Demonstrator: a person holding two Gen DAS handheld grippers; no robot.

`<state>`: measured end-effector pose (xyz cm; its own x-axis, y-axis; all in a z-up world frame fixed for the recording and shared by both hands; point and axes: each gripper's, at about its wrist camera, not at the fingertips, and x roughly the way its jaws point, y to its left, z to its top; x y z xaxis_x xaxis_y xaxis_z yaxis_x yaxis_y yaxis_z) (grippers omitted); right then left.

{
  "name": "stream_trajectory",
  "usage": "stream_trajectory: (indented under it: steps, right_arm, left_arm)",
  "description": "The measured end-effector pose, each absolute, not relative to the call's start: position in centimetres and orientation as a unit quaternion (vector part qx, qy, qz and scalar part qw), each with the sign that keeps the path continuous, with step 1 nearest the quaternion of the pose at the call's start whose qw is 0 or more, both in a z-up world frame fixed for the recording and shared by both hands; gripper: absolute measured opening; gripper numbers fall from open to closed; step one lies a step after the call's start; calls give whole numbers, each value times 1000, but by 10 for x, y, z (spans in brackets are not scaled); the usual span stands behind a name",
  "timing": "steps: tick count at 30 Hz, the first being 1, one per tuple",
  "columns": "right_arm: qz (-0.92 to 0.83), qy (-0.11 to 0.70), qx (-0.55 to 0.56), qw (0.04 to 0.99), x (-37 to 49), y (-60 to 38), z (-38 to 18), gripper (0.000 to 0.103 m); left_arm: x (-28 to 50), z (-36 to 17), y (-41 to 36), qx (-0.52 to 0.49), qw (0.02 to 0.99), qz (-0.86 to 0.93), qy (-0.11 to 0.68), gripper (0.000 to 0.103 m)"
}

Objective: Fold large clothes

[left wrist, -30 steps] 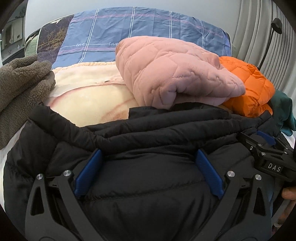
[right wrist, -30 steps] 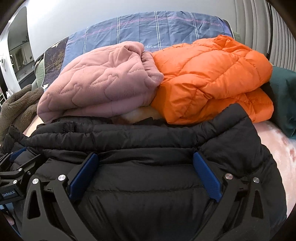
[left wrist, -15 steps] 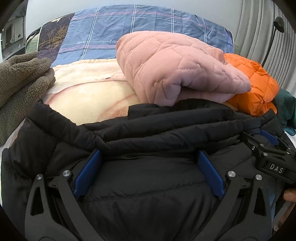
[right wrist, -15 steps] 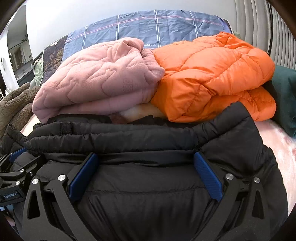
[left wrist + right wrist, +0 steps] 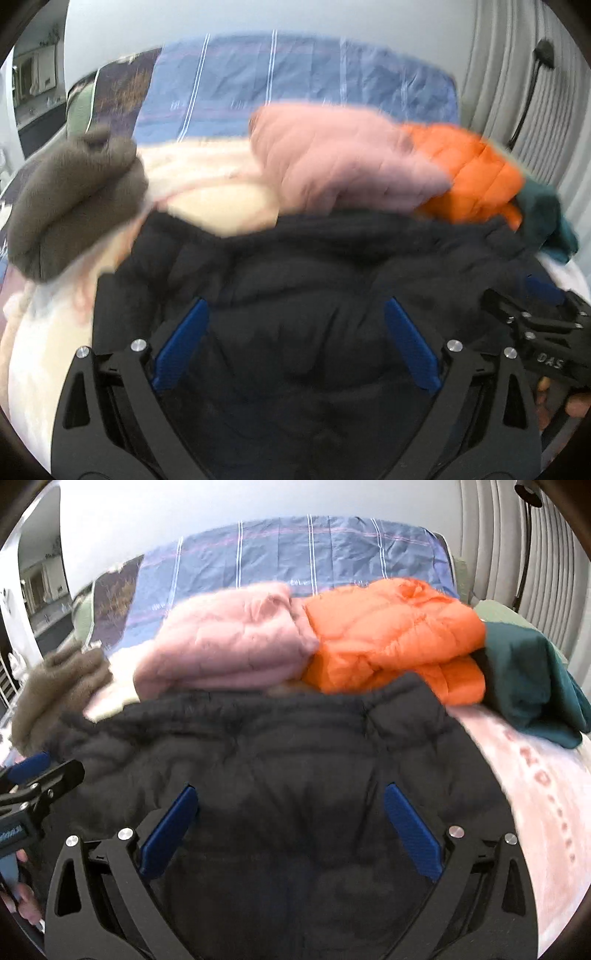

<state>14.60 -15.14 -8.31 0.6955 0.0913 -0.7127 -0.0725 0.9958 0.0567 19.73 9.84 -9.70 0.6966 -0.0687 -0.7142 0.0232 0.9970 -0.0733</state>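
Blur smears both views — the black jacket [image 5: 295, 295] lies on the bed, filling the spread fingers of the left gripper [image 5: 295, 343] and right gripper [image 5: 288, 823]; its near part is cut off, contact unclear.

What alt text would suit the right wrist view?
Open tongs over a black jacket on a bed. Behind it lie folded pink and orange jackets, a teal garment to the right. The picture is blurred.
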Motion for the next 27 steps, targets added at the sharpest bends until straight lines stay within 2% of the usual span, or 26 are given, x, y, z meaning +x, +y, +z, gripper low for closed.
stream_trajectory:
  steps: [2, 4, 12, 17, 20, 22, 25, 27]
  right_arm:
    - [42, 364, 13, 930, 144, -151, -101, 102]
    - [34, 344, 4, 938, 137, -148, -107, 102]
    - [35, 384, -18, 923, 153, -141, -116, 102]
    - [29, 406, -21, 913, 143, -142, -98, 102]
    - [63, 381, -1, 922, 99, -147, -76, 102]
    - [57, 380, -40, 922, 79, -142, -80, 102]
    - [67, 412, -40, 908, 78, -143, -120, 102]
    - [73, 419, -26, 905, 83, -146, -125, 102]
  left_arm:
    - [202, -120, 100, -39, 913, -21, 405, 101]
    - [197, -133, 91, 4, 925, -10, 379, 101]
    - [208, -140, 89, 12, 917, -1, 398, 101]
    - [206, -126, 87, 14, 910, -1, 414, 100]
    - [174, -100, 94, -25, 912, -31, 407, 97]
    - [149, -92, 92, -10, 918, -52, 394, 98]
    - [141, -122, 84, 28, 907, -37, 419, 101]
    - [139, -142, 77, 55, 915, -24, 400, 101]
